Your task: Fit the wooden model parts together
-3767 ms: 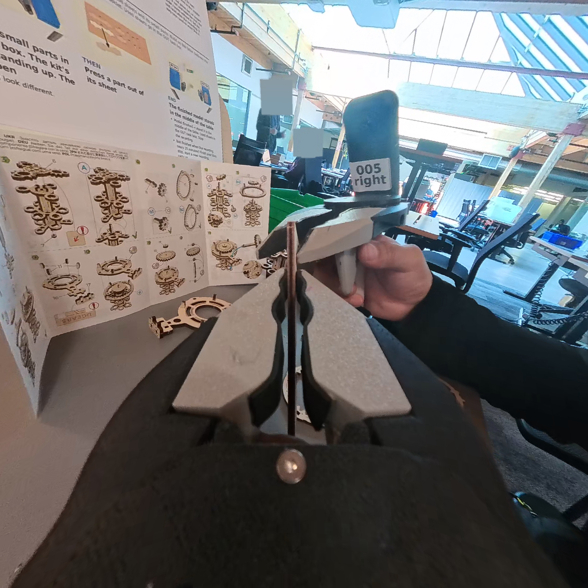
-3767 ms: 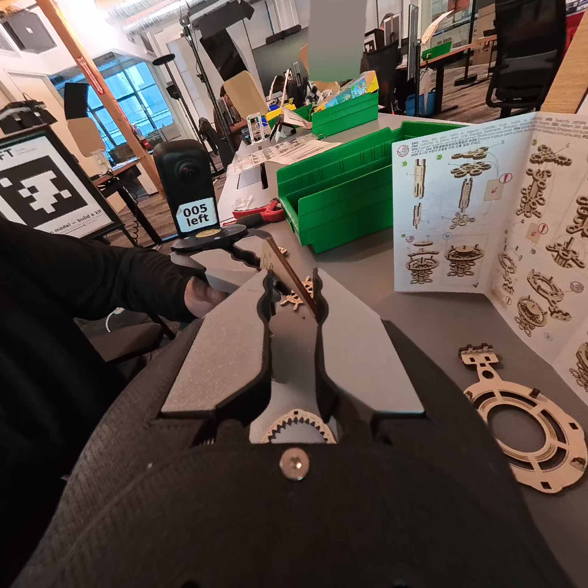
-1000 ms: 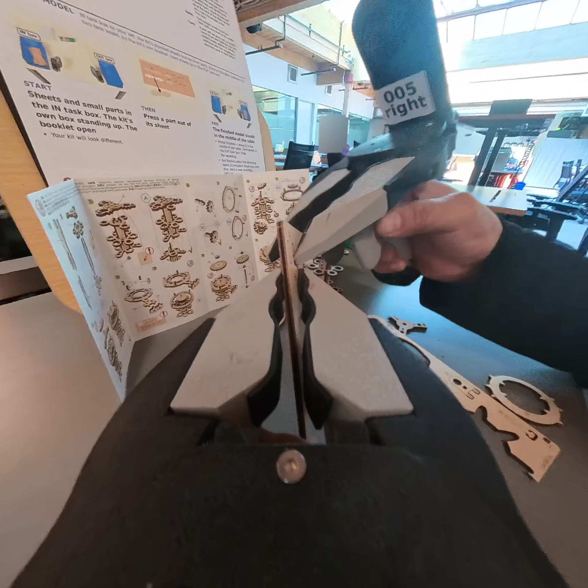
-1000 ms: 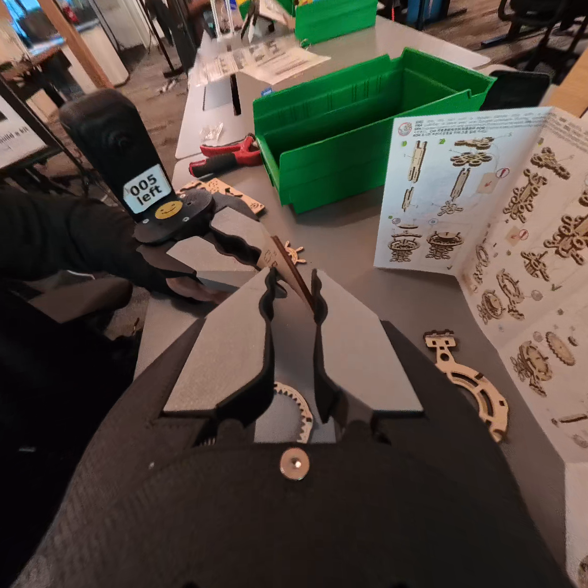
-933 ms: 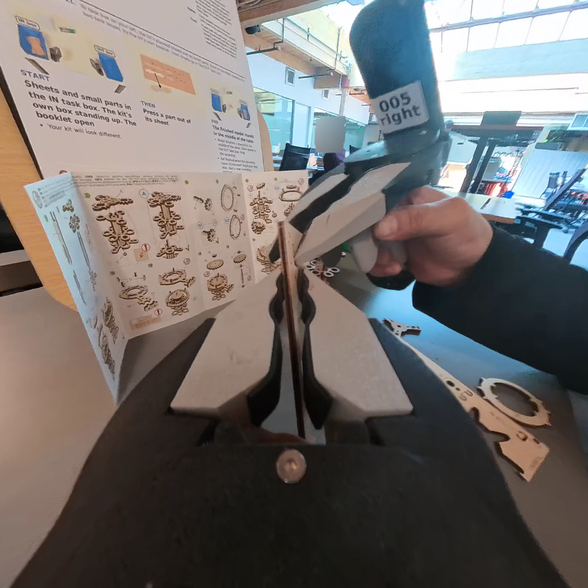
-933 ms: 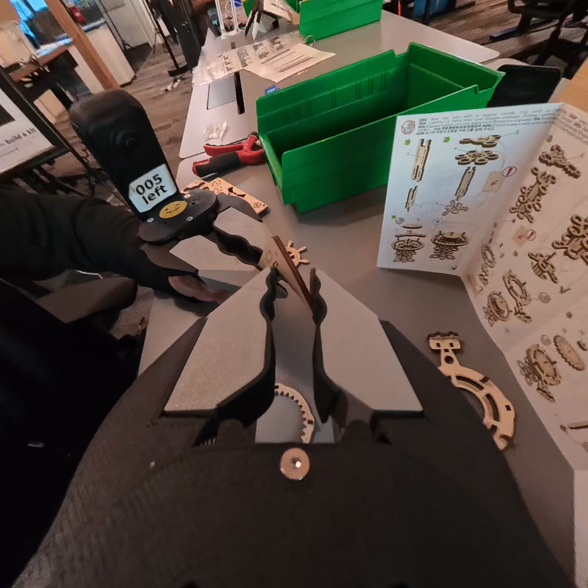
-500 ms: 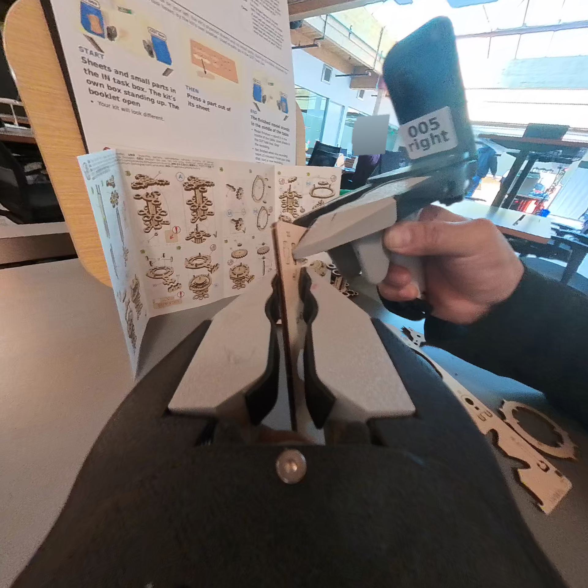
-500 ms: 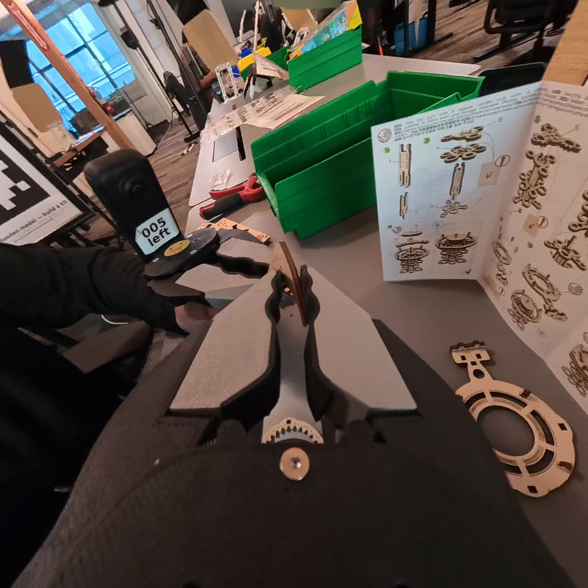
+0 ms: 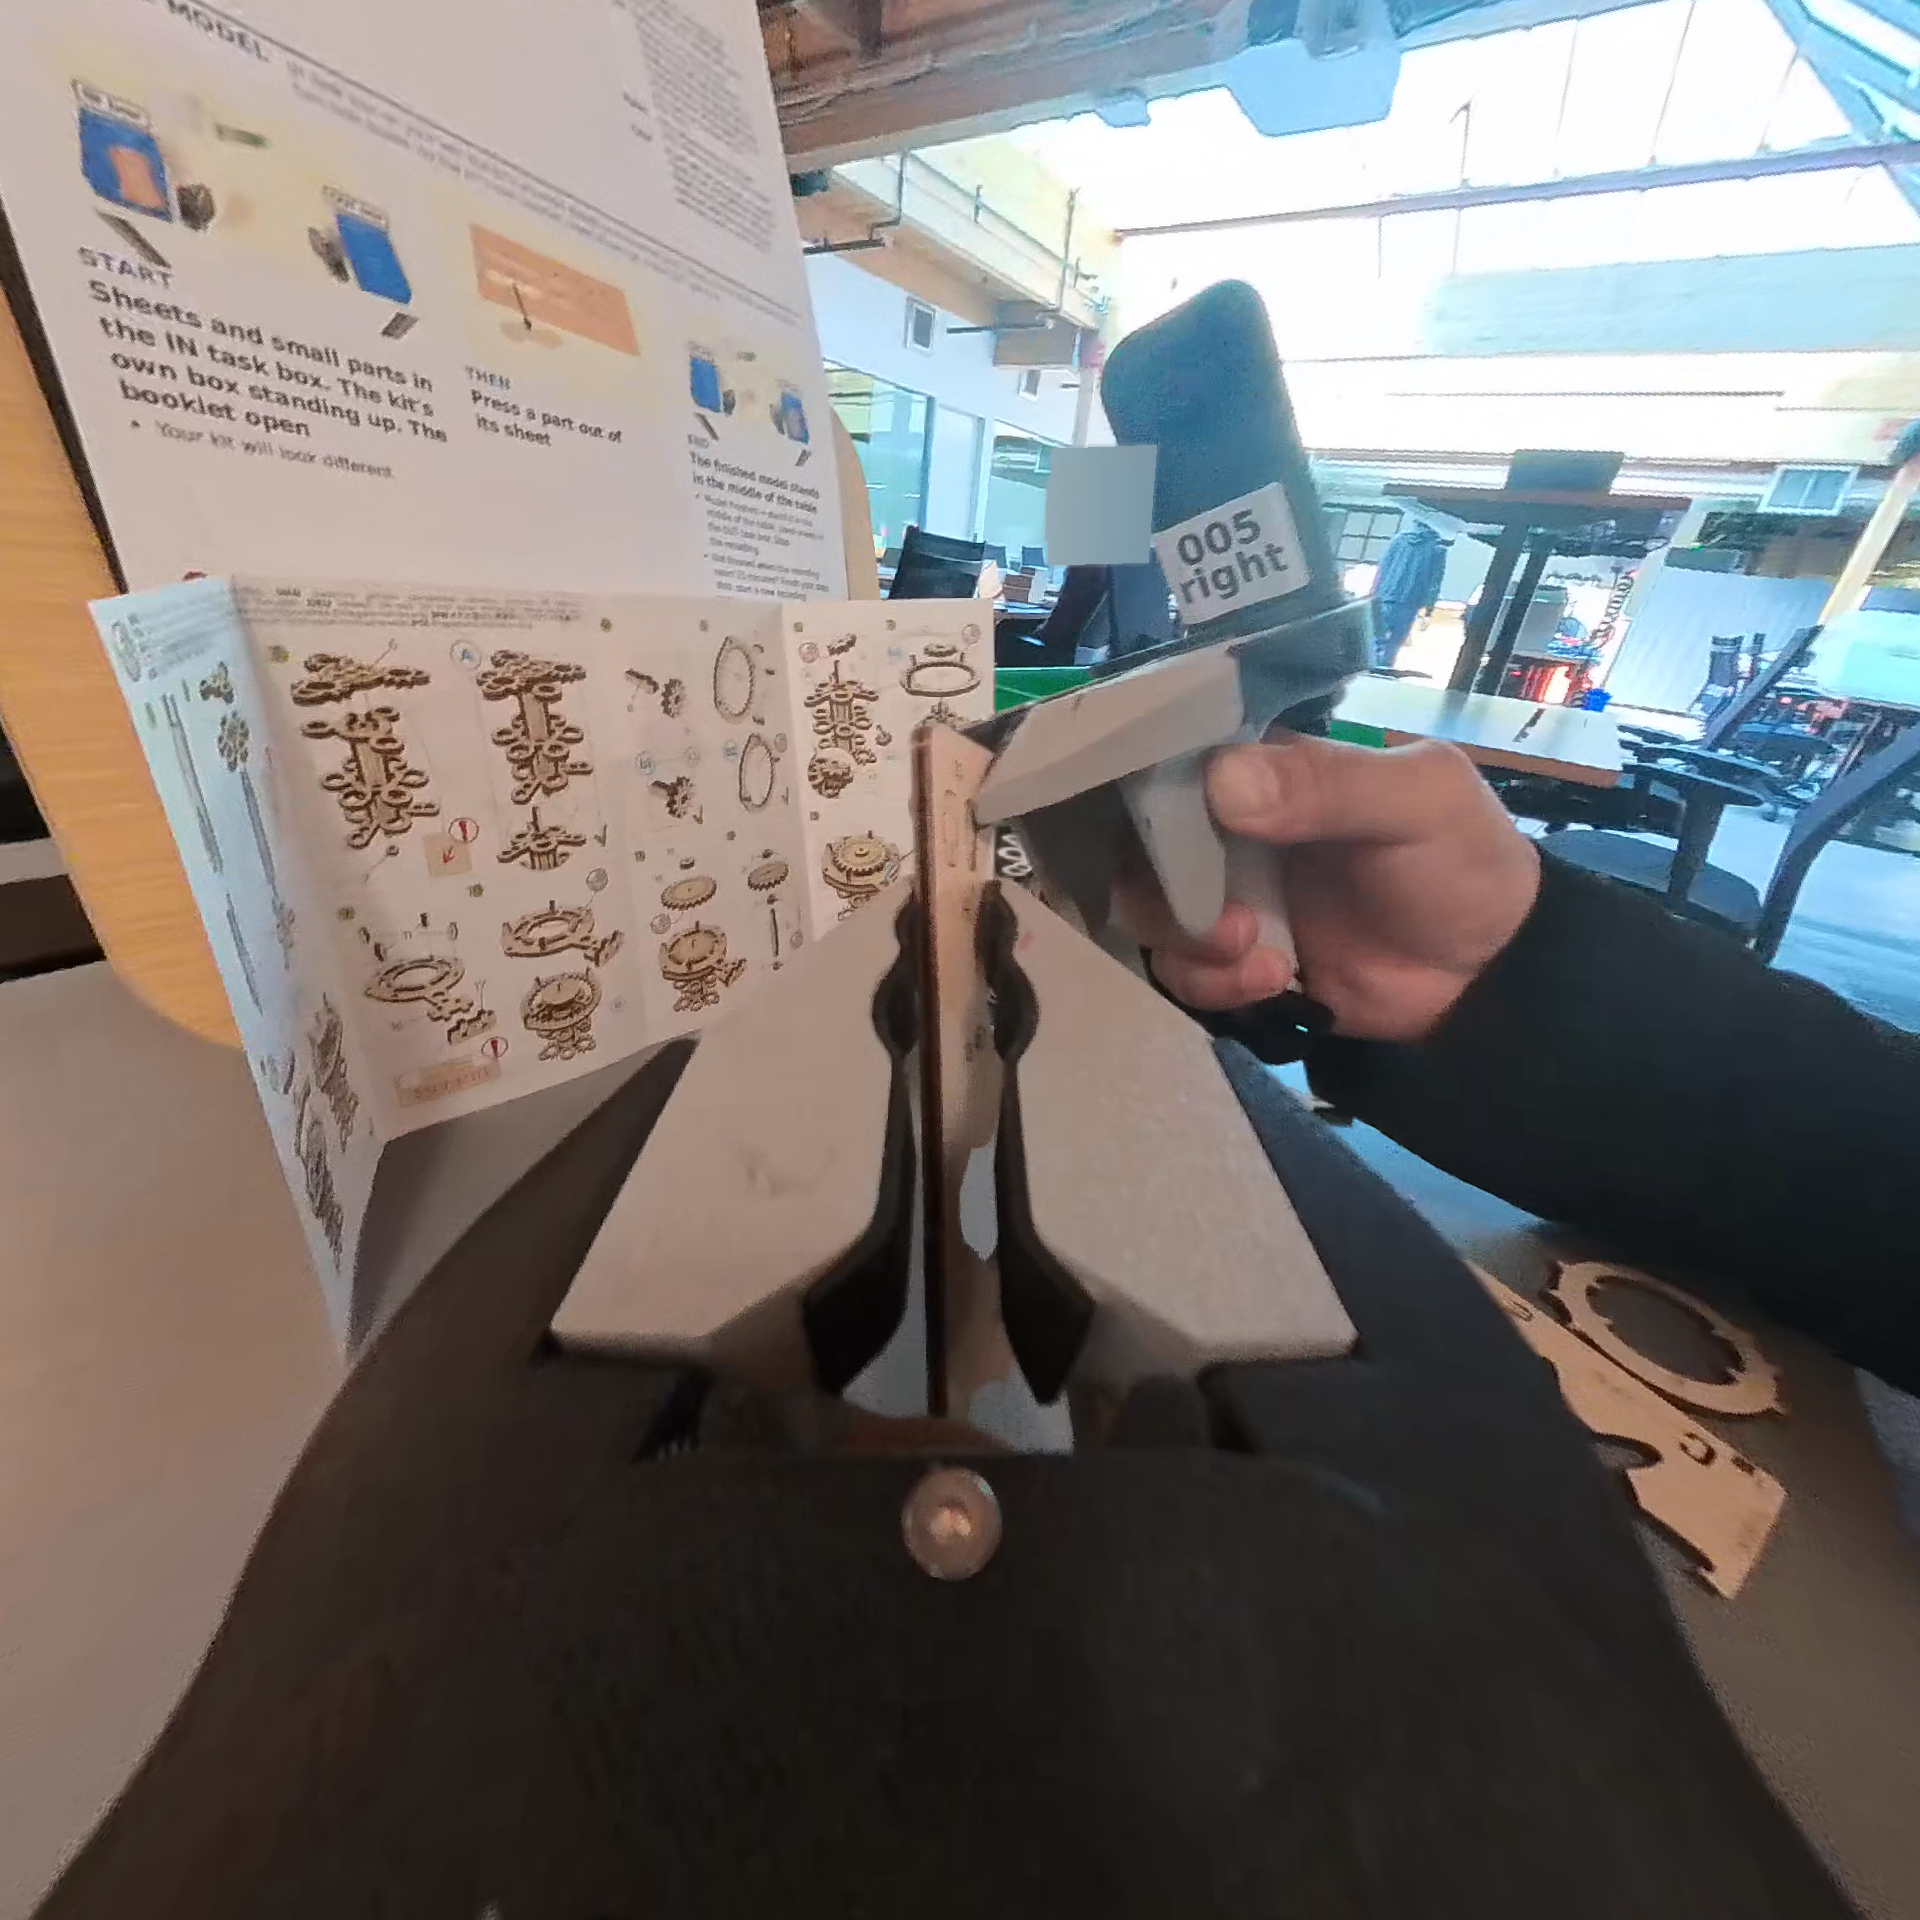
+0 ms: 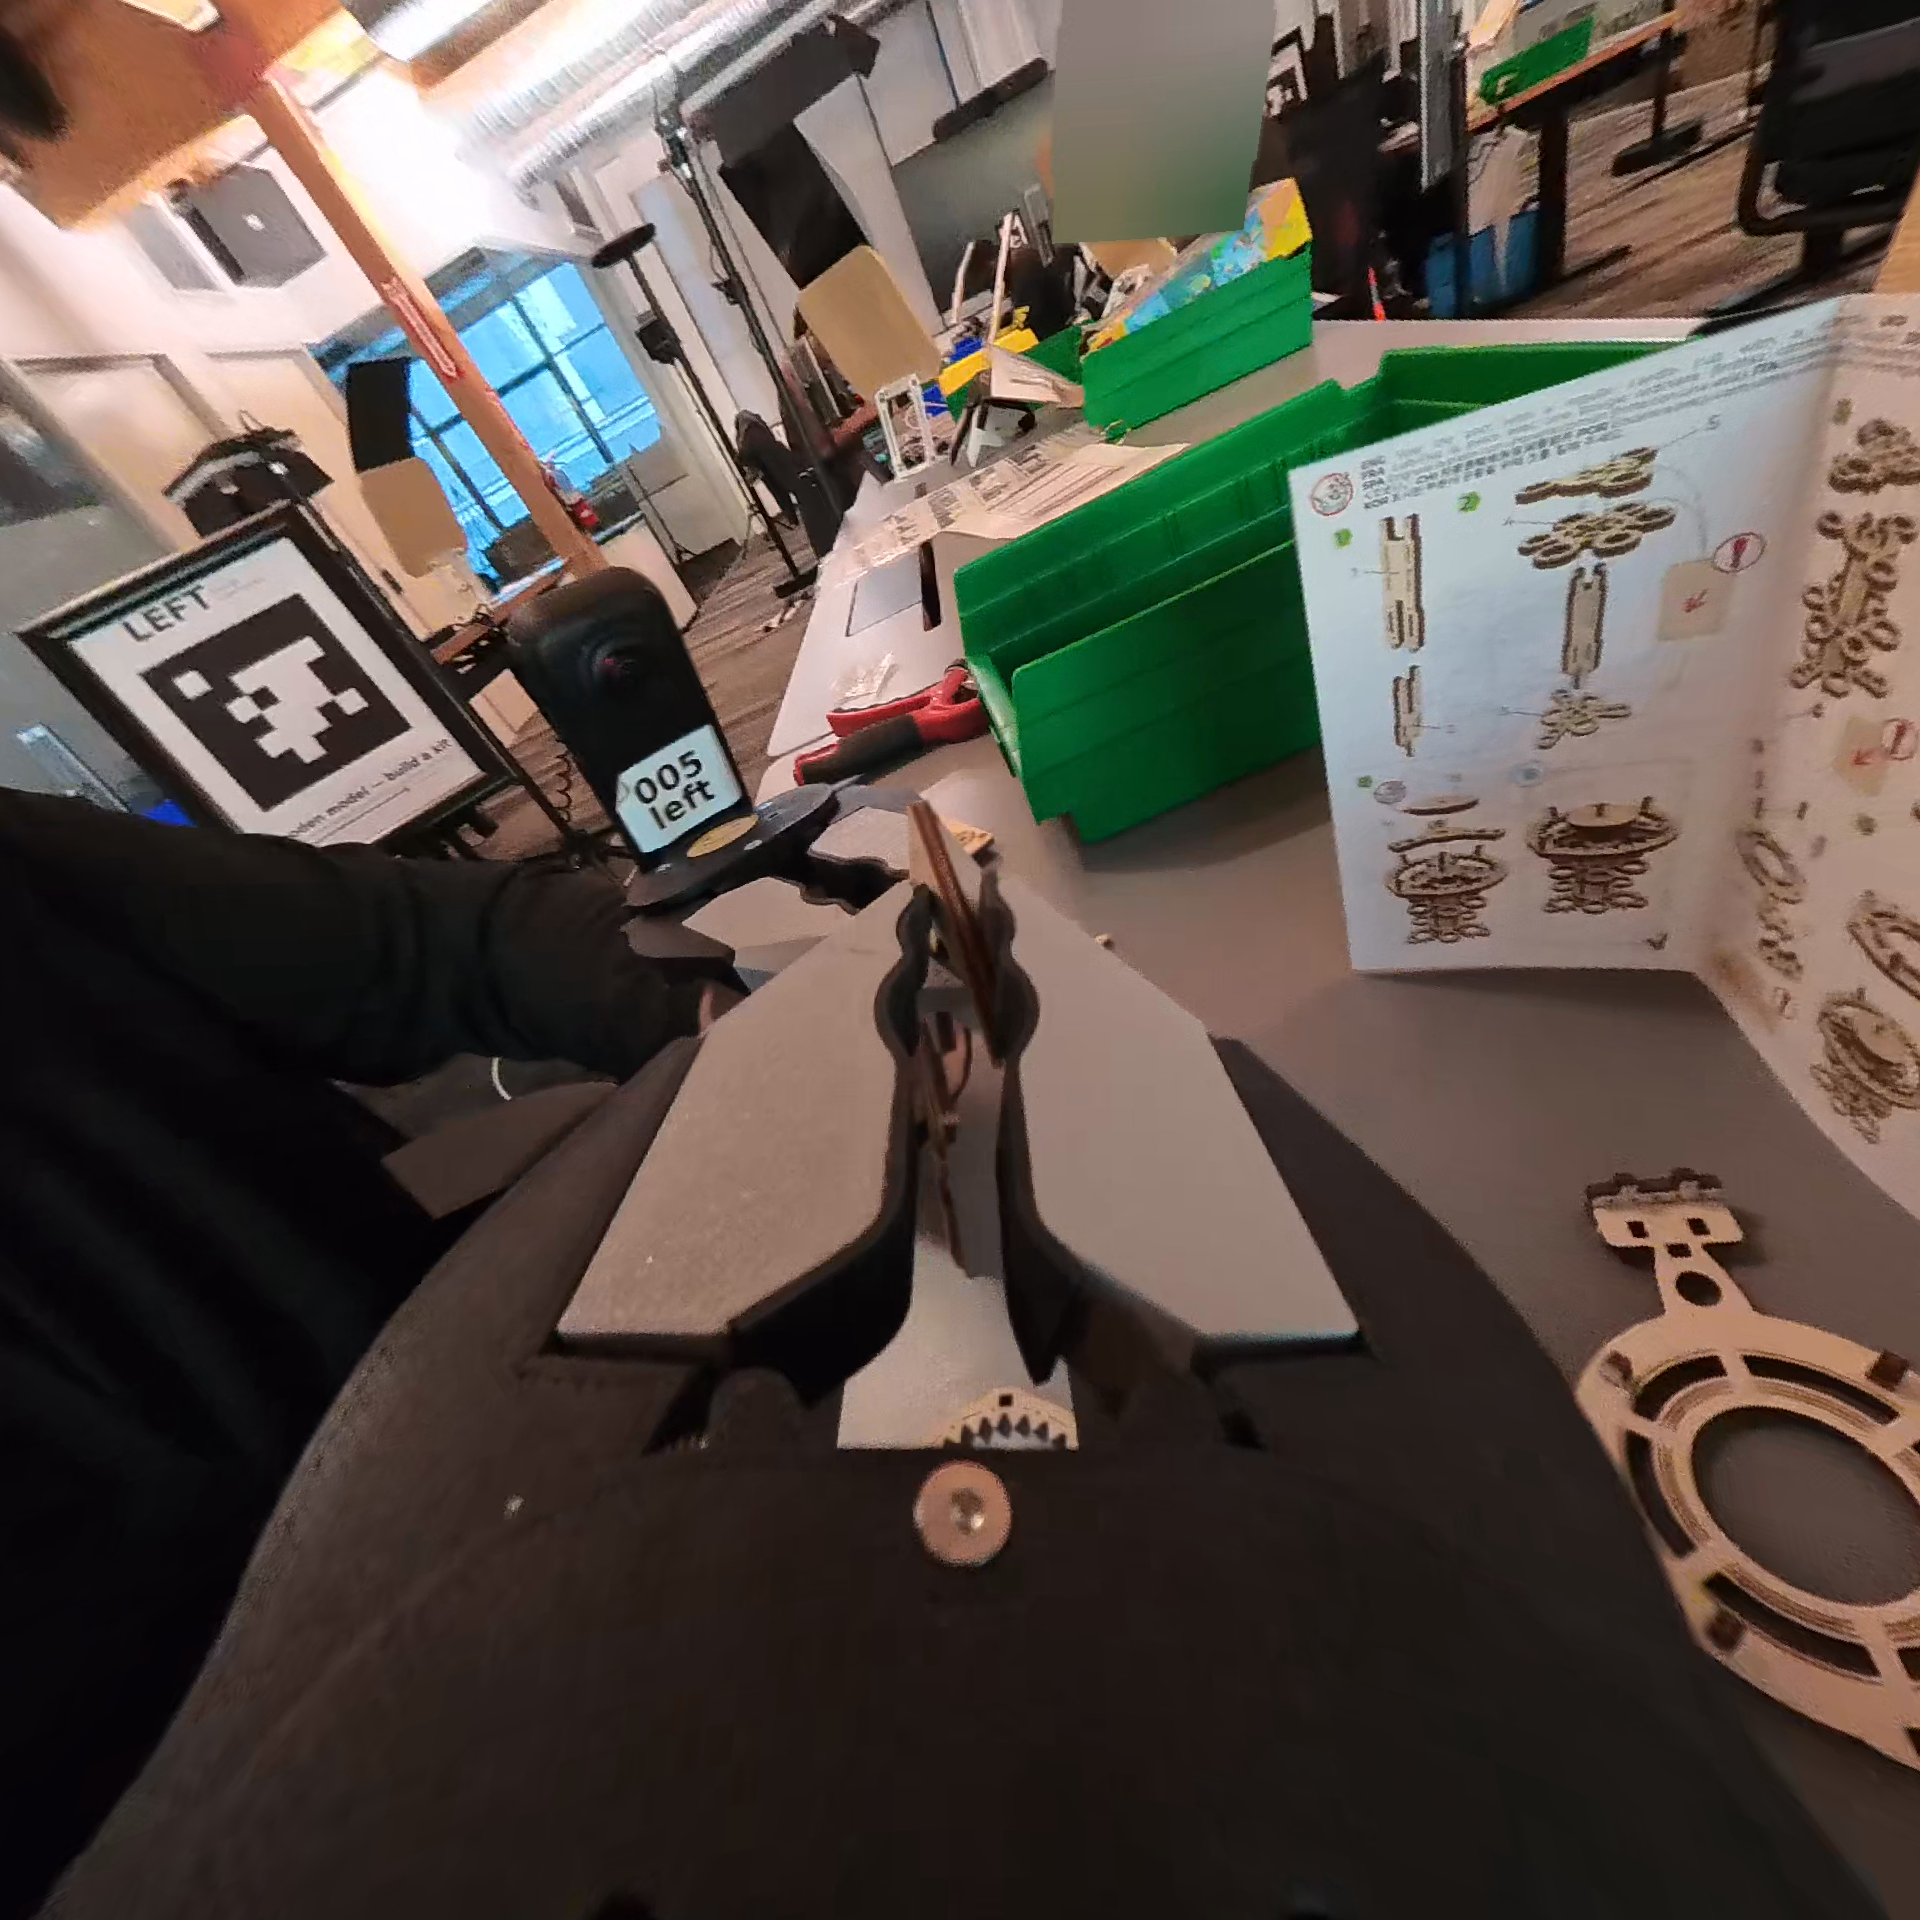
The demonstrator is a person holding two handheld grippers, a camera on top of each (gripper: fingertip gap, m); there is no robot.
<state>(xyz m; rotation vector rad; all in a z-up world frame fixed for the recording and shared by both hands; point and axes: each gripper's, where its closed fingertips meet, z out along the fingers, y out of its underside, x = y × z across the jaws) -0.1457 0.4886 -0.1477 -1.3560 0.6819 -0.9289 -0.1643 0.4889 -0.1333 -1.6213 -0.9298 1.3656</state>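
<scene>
Wooden sheet (image 9: 940, 997) is being clamped edge-on by the left gripper (image 9: 951, 935) and the right gripper (image 10: 956, 961), risking snapping under twist.

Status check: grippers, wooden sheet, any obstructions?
Left gripper shut on wooden sheet, edge-on, upright. Right gripper shut on same sheet's far end. Nothing between them; ring part lying on table, clear.

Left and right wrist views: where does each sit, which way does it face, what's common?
Left wrist view: on the left gripper, facing the instruction booklet; shows its fingers shut on a wooden sheet, plus a hand holding the right gripper.
Right wrist view: on the right gripper, facing the green bin; shows a black sleeve.
Shared: sheet, booklet, both grippers.
</scene>
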